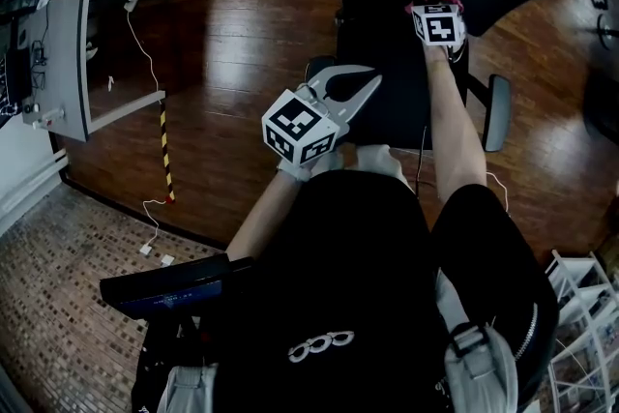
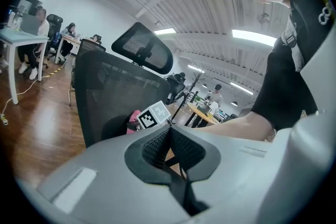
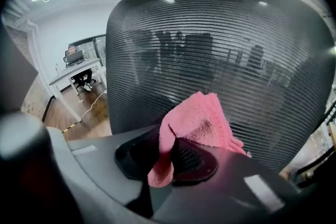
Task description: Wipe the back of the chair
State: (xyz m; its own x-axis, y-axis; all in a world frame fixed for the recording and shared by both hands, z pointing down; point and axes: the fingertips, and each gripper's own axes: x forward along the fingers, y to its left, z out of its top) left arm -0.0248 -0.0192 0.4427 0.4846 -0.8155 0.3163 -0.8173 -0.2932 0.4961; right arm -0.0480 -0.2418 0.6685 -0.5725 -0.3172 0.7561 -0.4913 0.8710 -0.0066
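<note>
Two grippers are up, but only one is working. The right gripper [image 3: 170, 145] is clamped on a fold of a pink cloth [image 3: 198, 119]. The cloth looks soft and light, and its loose bulk flops ahead of the jaws, right at the lower middle of the chair back [image 3: 210, 44]. That black mesh looks springy, so I'd guess gentle pressure is enough. The left gripper [image 2: 169, 129] hangs near the chair's side, jaws together on nothing. No container shows.
</note>
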